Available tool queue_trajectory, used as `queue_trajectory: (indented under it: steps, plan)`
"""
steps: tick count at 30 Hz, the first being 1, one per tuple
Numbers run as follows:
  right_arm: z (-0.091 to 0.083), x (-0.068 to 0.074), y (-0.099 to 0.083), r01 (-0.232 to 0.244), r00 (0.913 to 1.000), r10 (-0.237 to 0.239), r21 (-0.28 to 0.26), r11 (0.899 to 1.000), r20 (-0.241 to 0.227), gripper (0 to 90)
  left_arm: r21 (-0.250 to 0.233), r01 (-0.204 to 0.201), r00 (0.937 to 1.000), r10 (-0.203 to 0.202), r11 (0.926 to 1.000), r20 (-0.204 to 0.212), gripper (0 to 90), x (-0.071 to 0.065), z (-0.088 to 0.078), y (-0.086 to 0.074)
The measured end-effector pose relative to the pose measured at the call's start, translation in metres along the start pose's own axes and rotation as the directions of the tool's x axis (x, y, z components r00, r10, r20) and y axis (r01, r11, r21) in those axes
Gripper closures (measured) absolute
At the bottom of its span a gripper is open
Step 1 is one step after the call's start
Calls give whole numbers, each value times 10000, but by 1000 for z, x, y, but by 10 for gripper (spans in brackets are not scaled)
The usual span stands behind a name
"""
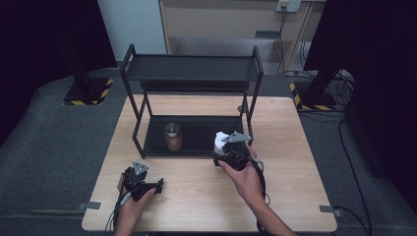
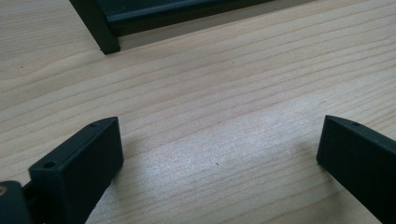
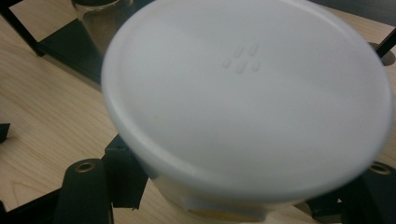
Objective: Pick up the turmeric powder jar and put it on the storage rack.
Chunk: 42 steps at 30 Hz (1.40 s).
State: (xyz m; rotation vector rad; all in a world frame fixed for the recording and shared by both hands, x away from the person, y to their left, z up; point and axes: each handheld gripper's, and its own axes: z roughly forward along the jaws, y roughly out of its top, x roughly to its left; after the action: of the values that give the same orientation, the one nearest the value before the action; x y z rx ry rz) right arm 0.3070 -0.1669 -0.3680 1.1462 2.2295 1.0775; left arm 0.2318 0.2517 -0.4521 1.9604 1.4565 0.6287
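A jar with a white lid (image 1: 219, 138) hangs just in front of the right end of the black rack's lower shelf (image 1: 201, 133), with my right gripper (image 1: 224, 149) shut on it. In the right gripper view the white lid (image 3: 243, 93) looms large, and the black jaws press on the jar's body from both sides below it. A second jar with brown contents (image 1: 173, 136) stands on the lower shelf at the left, and its glass side (image 3: 100, 21) appears behind the lid. My left gripper (image 1: 155, 187) rests low on the wooden table (image 1: 206, 194) at the front left, open, with bare wood between its jaws (image 2: 219, 135).
The black two-tier rack has a bare top shelf (image 1: 192, 68) and thin legs; one leg (image 2: 100, 28) stands just ahead of my left gripper. Dark floor surrounds the table, with stand bases and cables at the back right (image 1: 319, 93).
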Motion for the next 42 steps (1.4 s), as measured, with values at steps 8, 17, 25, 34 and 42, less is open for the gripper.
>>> queue_trajectory:
  steps: [8,17,25,34,42]
  plan:
    - [11,-1,10,127,9997,-128,51,9999,202,317,-4,1,10000,-1,10000,-2,0,0,0,0]
    - [30,-7,20,73,9996,-77,141,9999,285,317,0,-3,10000,3,10000,-4,0,0,0,0]
    - [47,-11,27,1,9993,-7,185,9998,368,318,1,9,10000,-9,10000,-11,0,0,0,0]
    - [61,-16,34,-102,9992,94,205,9997,388,318,-12,-20,10000,20,10000,33,0,-1,2,1]
    - [72,-16,36,-118,9990,109,201,9997,428,318,-2,-54,10000,54,10000,58,0,-1,2,2]
